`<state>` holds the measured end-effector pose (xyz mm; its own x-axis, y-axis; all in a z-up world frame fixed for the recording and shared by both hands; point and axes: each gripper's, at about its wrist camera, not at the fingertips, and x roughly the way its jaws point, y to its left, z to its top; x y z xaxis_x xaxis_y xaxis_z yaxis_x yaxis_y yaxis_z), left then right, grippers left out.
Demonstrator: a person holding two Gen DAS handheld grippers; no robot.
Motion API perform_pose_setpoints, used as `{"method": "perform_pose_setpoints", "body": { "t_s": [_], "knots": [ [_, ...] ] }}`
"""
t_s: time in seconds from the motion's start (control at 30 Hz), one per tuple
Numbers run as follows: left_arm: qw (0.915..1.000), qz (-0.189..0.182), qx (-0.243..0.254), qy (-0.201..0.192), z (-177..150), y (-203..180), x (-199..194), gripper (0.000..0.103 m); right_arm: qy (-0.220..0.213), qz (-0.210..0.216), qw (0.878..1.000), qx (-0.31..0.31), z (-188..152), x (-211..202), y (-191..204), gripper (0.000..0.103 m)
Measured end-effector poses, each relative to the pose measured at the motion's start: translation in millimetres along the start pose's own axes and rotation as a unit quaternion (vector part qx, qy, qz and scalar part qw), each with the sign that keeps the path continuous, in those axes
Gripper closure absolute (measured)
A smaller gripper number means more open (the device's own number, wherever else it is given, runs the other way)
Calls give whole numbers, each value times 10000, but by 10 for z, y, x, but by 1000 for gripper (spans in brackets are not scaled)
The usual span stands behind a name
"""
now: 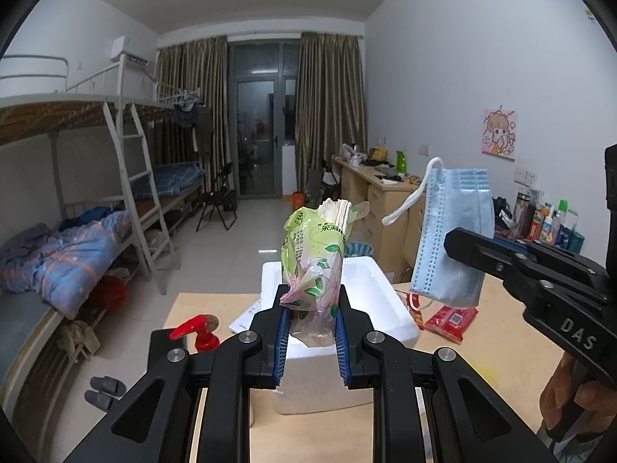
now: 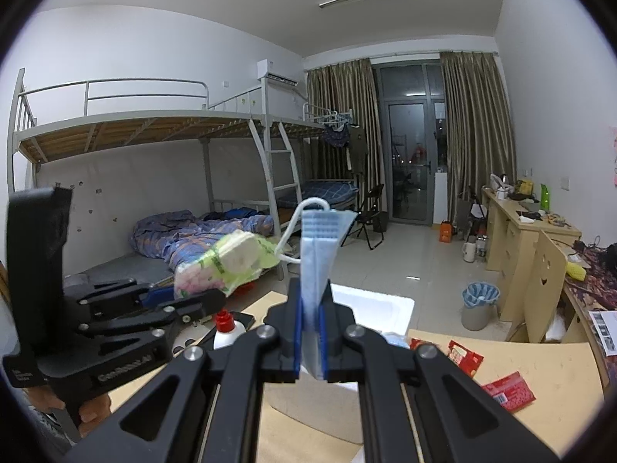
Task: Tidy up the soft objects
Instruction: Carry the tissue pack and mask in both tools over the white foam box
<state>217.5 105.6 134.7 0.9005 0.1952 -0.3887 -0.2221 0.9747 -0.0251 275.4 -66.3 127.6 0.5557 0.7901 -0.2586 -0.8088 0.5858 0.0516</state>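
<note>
While tongs (image 1: 310,332) grip tissues (image 1: 314,258), box rim (image 1: 389,293) sits below.

1. Left gripper (image 1: 311,328): raised, blue pads clamped on a tissue pack (image 1: 314,258) that stands upright between them.
2. Right gripper (image 2: 311,333): raised beside the left, pads pinching a folded mask (image 2: 318,254).
3. A bare hand (image 1: 565,393) grips the right gripper's handle.
</note>
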Motion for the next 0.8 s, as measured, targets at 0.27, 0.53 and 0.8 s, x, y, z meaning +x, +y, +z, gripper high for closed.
{"method": "perform_pose_setpoints", "body": {
  "t_s": [0.27,0.53,0.8],
  "knots": [
    [9997,-36,-143,207,208,38,370,81,-15,-4,9999,122,106,175,-130,93],
    [9990,-65,-104,427,226,44,690,81,-38,-29,9999,153,100,288,-182,93],
    [9982,-196,-119,557,171,123,1012,81,97,-51,9998,191,41,407,-267,93]
  ]
}}
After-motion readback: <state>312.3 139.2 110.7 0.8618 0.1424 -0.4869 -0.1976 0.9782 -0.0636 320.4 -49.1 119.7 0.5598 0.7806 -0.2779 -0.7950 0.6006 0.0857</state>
